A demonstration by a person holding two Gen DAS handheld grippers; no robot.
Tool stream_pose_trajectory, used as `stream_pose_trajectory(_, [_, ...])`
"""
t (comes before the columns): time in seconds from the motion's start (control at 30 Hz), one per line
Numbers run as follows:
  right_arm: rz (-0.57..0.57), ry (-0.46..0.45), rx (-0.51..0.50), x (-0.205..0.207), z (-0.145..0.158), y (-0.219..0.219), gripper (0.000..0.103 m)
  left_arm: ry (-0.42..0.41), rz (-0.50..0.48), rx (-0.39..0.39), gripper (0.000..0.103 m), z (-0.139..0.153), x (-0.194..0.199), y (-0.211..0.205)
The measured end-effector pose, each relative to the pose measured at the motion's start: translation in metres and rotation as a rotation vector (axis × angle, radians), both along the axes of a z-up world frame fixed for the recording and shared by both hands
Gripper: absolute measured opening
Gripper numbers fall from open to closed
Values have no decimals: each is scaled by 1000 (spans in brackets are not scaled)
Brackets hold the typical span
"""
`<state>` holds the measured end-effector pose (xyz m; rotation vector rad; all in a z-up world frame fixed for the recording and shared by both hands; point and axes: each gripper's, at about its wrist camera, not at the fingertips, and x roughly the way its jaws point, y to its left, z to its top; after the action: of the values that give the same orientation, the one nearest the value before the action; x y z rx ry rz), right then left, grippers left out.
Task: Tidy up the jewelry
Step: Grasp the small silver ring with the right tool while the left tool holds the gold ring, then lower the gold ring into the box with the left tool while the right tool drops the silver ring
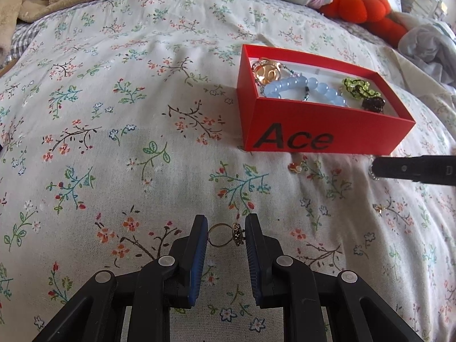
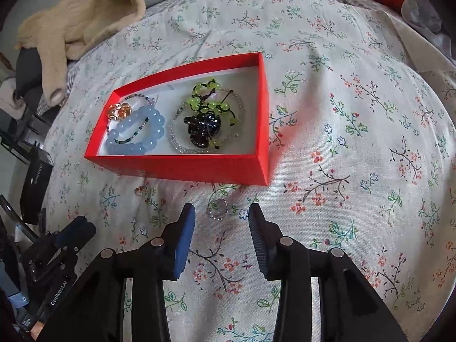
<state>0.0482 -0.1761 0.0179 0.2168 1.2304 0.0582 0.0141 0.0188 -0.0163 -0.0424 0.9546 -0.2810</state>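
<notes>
A red box [image 1: 325, 136] marked "Ace" lies on the floral bedspread and holds a blue bead bracelet [image 1: 299, 89], a gold piece [image 1: 266, 71], green beads [image 1: 357, 88] and a dark piece. My left gripper [image 1: 226, 235] is closed on a gold ring [image 1: 225, 235] with a dark ornate top, touching both pads. My right gripper [image 2: 221, 215] is open, its fingers either side of a small silver ring [image 2: 218, 209] lying on the bedspread just in front of the box [image 2: 199, 168]. A finger of the right gripper shows in the left view [image 1: 413, 169].
A small red-and-gold charm [image 1: 295, 167] lies before the box, also in the right view [image 2: 139, 191]. Another small earring [image 1: 379, 207] lies at right. A beige blanket [image 2: 77, 20], an orange plush [image 1: 367, 5] and pillows lie at the bed's far side.
</notes>
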Motion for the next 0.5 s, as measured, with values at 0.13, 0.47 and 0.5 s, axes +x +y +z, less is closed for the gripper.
stream_pose_trajectory(0.13, [18,28,-65,9,-13,15,33,6,2,4,21,-2,0,1])
stream_pose_trajectory(0.47, [32,19,-60,5,-7,8,16,-3,7,-3,21,4,1,4])
stream_pose_trajectory(0.5, [29,16,-47,1,-4,5,16,-10,2,0,21,7,1,3])
